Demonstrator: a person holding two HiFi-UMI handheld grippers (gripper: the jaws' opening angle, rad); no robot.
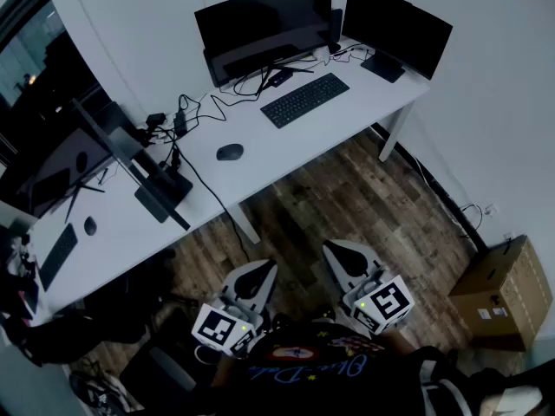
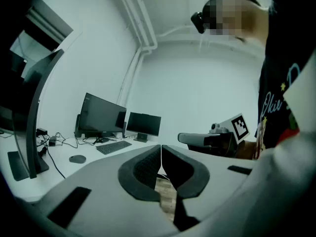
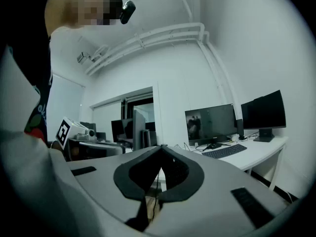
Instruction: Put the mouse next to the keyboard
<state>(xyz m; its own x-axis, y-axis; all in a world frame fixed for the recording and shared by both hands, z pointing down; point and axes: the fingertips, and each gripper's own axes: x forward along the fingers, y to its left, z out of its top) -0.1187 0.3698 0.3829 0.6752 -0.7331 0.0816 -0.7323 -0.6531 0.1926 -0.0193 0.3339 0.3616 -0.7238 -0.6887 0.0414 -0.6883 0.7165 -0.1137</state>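
A dark mouse [image 1: 229, 152] lies on the white desk [image 1: 347, 120], left of and nearer than the black keyboard [image 1: 304, 100]. The left gripper view also shows the mouse [image 2: 77, 159] and the keyboard [image 2: 113, 146] far off. Both grippers are held low over the wooden floor, well short of the desk. My left gripper [image 1: 260, 272] has its jaws closed tip to tip with nothing between them. My right gripper [image 1: 340, 250] is likewise shut and empty. The keyboard [image 3: 224, 151] appears at the right in the right gripper view.
Two monitors [image 1: 264, 20] stand at the back of the desk with cables [image 1: 186, 115] trailing left. A second desk [image 1: 104, 241] at the left carries a monitor, keyboard and mouse. A cardboard box [image 1: 507, 297] sits on the floor at right. A desk leg [image 1: 392, 134] stands ahead.
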